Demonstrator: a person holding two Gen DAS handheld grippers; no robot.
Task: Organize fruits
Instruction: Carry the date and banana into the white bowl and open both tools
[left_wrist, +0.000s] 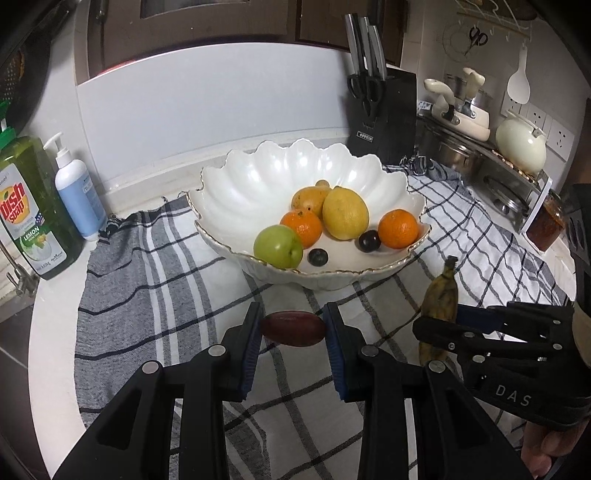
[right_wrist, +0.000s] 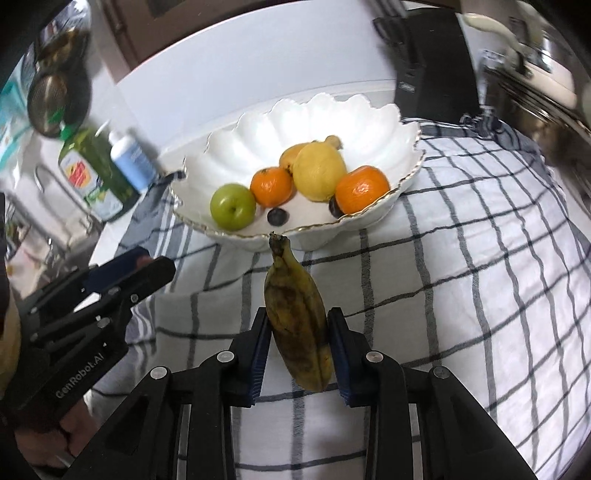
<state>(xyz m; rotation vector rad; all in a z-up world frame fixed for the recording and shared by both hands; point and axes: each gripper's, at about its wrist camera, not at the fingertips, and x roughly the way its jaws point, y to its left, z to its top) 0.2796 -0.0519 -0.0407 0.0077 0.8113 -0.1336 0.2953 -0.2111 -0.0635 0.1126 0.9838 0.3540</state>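
Left gripper (left_wrist: 293, 328): my fingers clamped crosswise on dark red fruit (left_wrist: 293, 328), ready for carry. Right gripper (right_wrist: 297, 345): fingers closed on spotted banana (right_wrist: 295, 314), stem forward. Bowl (left_wrist: 229, 184) just ahead of both, already collecting the fruit.

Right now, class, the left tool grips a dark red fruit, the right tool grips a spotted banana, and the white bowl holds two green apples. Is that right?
Not quite. The white bowl holds one green apple, as the left wrist view shows. The left tool does grip the dark red fruit, and the right tool the spotted banana.
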